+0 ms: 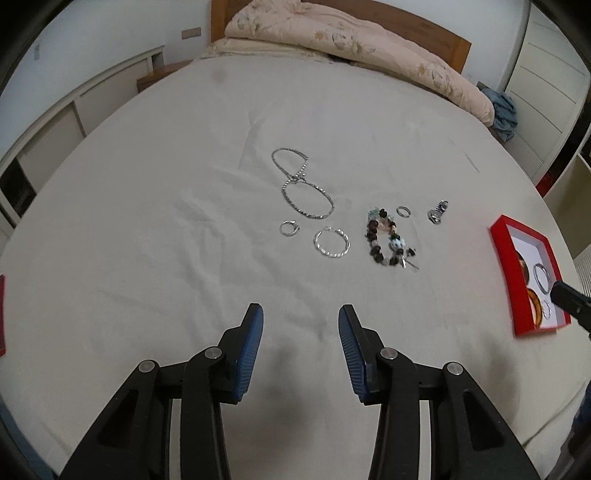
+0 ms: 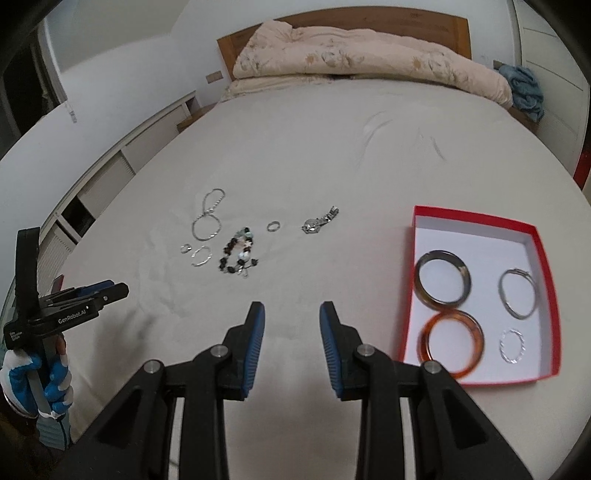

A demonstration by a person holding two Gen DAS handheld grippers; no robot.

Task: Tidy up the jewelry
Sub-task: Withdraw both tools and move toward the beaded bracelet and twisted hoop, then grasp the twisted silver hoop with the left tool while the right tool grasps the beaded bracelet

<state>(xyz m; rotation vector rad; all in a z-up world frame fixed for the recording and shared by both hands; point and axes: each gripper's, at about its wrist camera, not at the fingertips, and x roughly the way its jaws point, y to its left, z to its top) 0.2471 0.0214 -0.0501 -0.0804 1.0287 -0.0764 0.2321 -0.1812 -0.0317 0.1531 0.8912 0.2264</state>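
Note:
Loose jewelry lies on the white bed sheet: a silver chain necklace (image 1: 301,184) (image 2: 207,216), a small ring (image 1: 289,228), a twisted silver bracelet (image 1: 331,242) (image 2: 201,256), a dark beaded bracelet (image 1: 388,238) (image 2: 238,253), another ring (image 1: 403,211) (image 2: 273,226) and a silver watch (image 1: 438,211) (image 2: 319,221). A red box (image 2: 472,218) (image 1: 496,236) at the right holds a dark bangle (image 2: 443,282), an amber bangle (image 2: 450,345), a silver bangle (image 2: 517,293) and a thin twisted bracelet (image 2: 512,346). My left gripper (image 1: 301,317) and right gripper (image 2: 291,314) hover open over bare sheet, short of the jewelry.
A folded beige quilt (image 2: 369,59) lies against the wooden headboard (image 2: 332,18) at the far end. A blue cloth (image 2: 526,90) sits at the far right corner. White cabinets (image 1: 55,122) line the left wall. A gloved hand (image 2: 37,376) holds the left gripper.

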